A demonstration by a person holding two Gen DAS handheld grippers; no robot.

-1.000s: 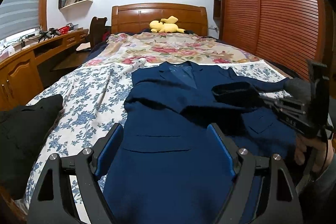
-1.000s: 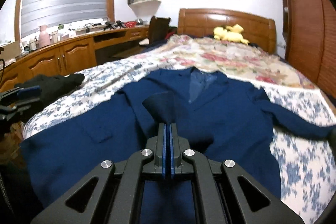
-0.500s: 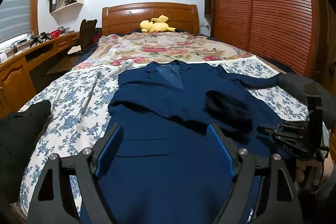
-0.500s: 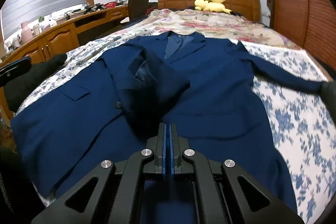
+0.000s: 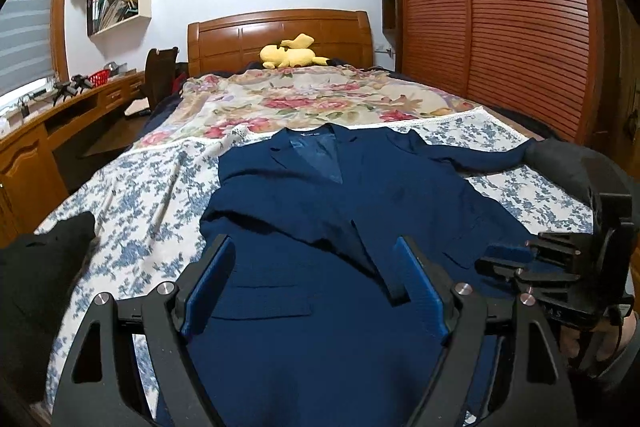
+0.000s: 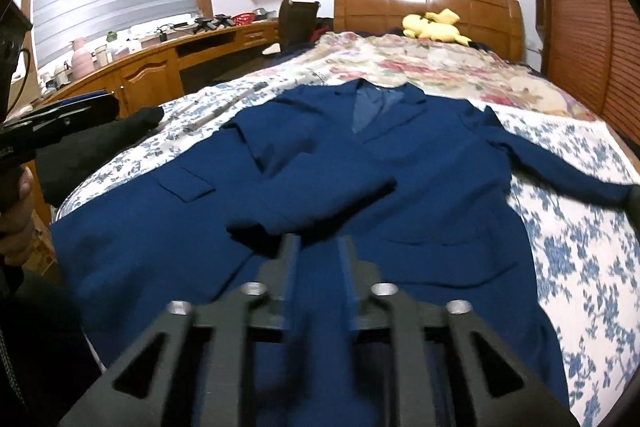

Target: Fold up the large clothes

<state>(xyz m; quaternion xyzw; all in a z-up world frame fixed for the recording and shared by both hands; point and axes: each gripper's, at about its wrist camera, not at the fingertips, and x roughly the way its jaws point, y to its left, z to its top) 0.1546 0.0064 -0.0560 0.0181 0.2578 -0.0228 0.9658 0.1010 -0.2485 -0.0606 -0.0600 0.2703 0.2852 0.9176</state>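
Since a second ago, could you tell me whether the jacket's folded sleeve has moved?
Yes. The folded sleeve, held up near the collar before, now lies lower across the jacket front; the right gripper jaws have just been opening, nothing between them.

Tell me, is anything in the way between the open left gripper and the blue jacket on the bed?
Nothing visible is. The left gripper hangs open right above the dark blue suit jacket, with only air between its blue pads. The yellow plush toy sits far off by the wooden headboard, and the black garment lies off to the side.
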